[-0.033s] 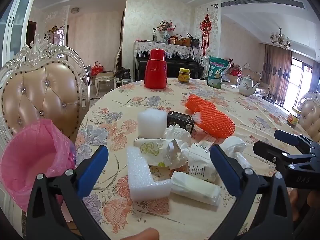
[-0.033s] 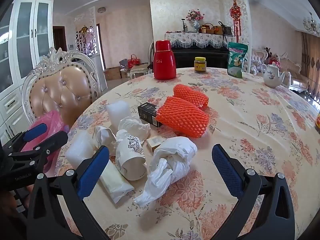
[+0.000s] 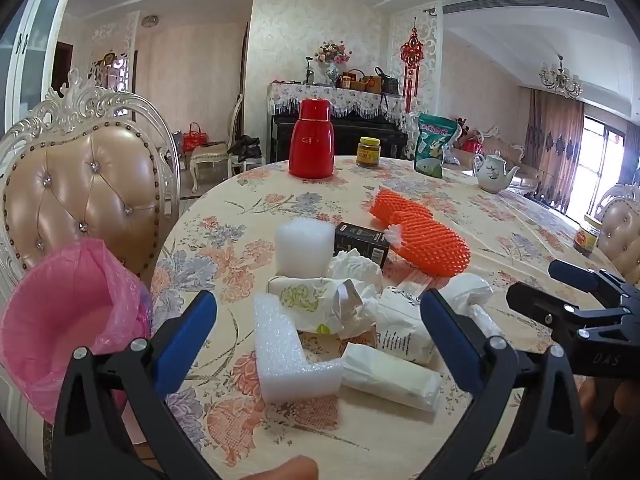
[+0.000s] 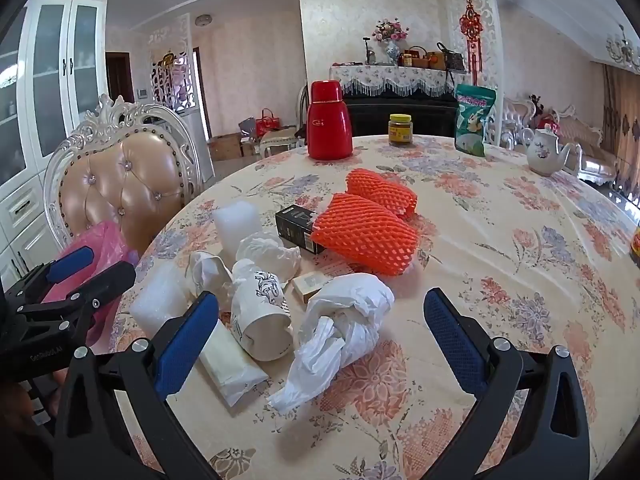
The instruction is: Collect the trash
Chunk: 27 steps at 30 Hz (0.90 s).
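Trash [image 4: 344,336] crowds table edge [image 3: 168,248] beside bin [image 3: 60,320].

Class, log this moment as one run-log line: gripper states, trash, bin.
left gripper: open, empty | right gripper: open, empty | trash pile: on table, untouched | pink-lined bin: left of table | phase: pre-grasp

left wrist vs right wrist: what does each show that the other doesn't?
Left wrist only: the foam's L shape, the pink bin's open mouth, and the right claw at the right edge.
Right wrist only: the paper cup's open mouth, a small tan box, and the left claw at the left edge.
Both: orange nets, black box, red flask, teapot. Both claws are open and empty.
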Each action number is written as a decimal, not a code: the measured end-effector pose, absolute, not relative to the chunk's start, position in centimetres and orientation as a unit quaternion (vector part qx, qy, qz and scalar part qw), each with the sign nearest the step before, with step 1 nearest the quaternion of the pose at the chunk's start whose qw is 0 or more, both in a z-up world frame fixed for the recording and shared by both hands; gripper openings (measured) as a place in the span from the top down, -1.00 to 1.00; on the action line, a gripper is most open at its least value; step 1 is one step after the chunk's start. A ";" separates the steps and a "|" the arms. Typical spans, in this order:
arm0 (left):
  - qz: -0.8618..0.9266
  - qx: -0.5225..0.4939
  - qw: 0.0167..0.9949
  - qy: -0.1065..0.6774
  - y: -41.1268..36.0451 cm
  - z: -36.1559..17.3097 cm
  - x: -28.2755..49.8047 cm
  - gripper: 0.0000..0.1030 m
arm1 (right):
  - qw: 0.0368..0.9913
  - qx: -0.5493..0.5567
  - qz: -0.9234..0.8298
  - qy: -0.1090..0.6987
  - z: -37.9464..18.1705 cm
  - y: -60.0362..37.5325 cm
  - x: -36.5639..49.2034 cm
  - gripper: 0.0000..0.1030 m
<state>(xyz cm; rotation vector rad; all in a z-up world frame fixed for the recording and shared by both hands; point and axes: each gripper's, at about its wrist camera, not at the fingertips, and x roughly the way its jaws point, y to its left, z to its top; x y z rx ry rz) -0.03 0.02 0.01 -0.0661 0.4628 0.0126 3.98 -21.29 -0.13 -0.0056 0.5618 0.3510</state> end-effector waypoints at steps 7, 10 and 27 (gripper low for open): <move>0.004 -0.033 0.972 0.232 0.1 0.0 0.0 -0.91 | 0.946 -0.002 0.173 0.273 0.0 -21.3 3.9 -0.87; 0.005 -0.034 0.972 0.231 0.3 0.3 -0.1 -0.91 | 0.946 -0.002 0.173 0.274 -0.1 -21.4 4.0 -0.87; 0.007 -0.033 0.974 0.226 -0.1 0.3 -0.1 -0.91 | 0.947 0.000 0.172 0.272 0.2 -21.2 3.9 -0.87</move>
